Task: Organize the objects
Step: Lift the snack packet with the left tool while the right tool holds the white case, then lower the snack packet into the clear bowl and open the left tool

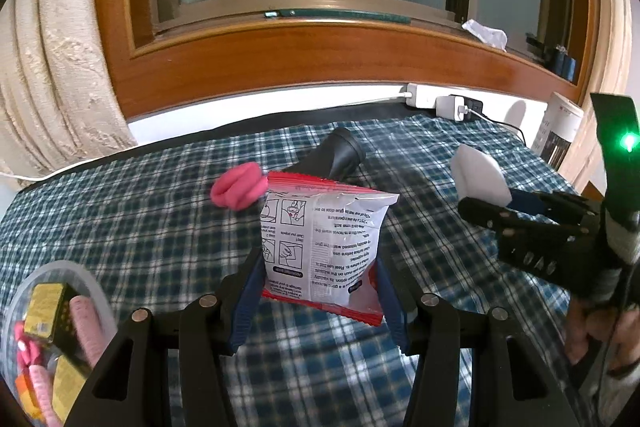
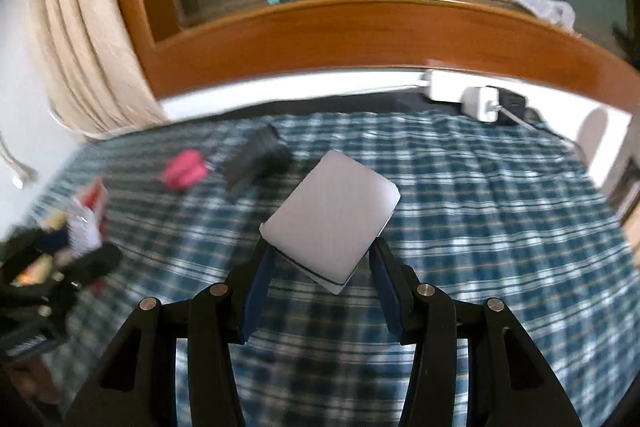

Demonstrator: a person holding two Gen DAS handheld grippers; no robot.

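Plaid cloth (image 1: 160,227), pink roll (image 1: 239,187), black nozzle (image 1: 340,155)

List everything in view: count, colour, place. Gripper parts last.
packet: 1, white and red, held above the cloth
white block: 1, white, held above the cloth
pink roll: 1, pink, on the cloth, behind the packet
black tube: 1, black, far centre of the cloth
clear container: 1, holds yellow and pink items, near left
checked cloth: 1, blue and white, covers the surface
chargers: 2, white, at the wall
left hand-held gripper: shut on packet
right hand-held gripper: shut on white block
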